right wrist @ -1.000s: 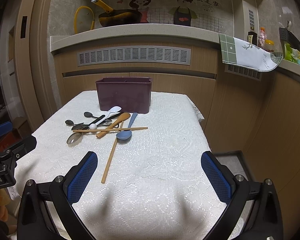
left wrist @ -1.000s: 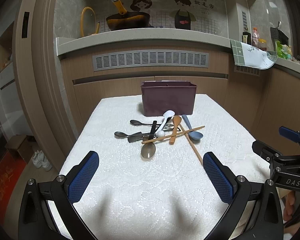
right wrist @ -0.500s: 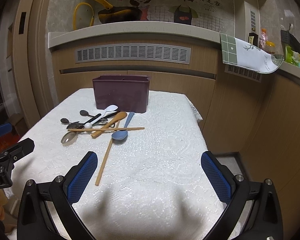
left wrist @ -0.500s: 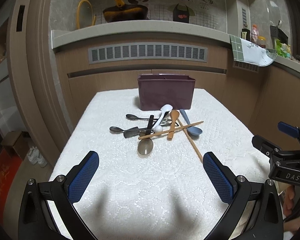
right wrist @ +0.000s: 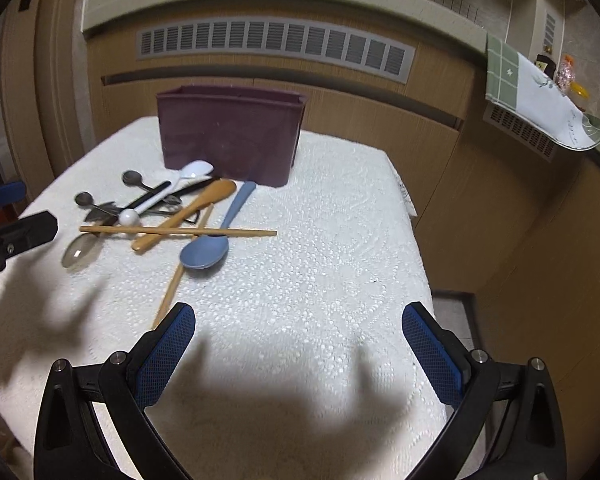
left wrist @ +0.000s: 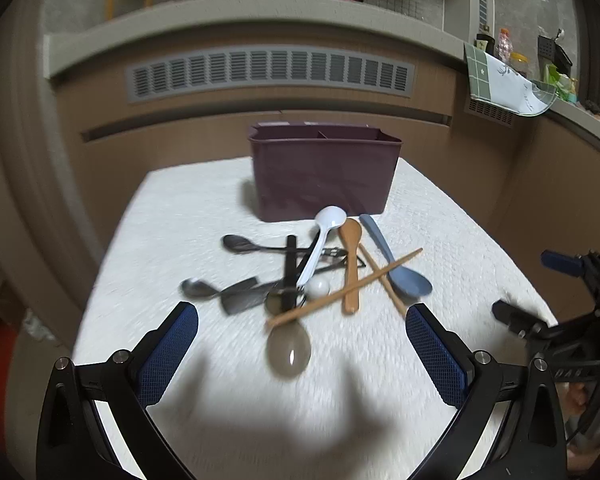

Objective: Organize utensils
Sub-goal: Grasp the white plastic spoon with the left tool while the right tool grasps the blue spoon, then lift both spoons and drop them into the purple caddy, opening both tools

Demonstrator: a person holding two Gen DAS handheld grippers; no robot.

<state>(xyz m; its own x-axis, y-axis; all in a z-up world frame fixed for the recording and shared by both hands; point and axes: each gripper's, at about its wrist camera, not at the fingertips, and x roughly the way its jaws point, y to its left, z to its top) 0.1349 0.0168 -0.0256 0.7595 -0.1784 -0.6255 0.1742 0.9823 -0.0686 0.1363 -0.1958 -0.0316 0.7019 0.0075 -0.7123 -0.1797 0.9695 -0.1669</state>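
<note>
Two grippers hang over the white-clothed desk (right wrist: pixel 340 248), and we hold nothing in either. Our left gripper (left wrist: pixel 302 354) has its blue-padded fingers (left wrist: pixel 166 354) spread wide, hovering just short of the utensil pile, with the large metal spoon (left wrist: pixel 289 350) lying between them.

Moving rightward through the pile, we see a small metal spoon (left wrist: pixel 196 288), a dark spatula (left wrist: pixel 240 300), a black-handled piece (left wrist: pixel 290 268), the white spoon (left wrist: pixel 324 236) resting on top, the wooden spoon (left wrist: pixel 350 264), two crossed chopsticks (left wrist: pixel 344 290) and the blue spoon (left wrist: pixel 396 268). Behind them, just beyond the spoon bowls, the purple organizer box (left wrist: pixel 324 172) stands upright; its compartments look empty as far as we can tell.

Our right gripper (right wrist: pixel 298 360) is likewise wide open above bare cloth, right of the pile, the lower chopstick (right wrist: pixel 176 284) ending near its left finger.
</note>
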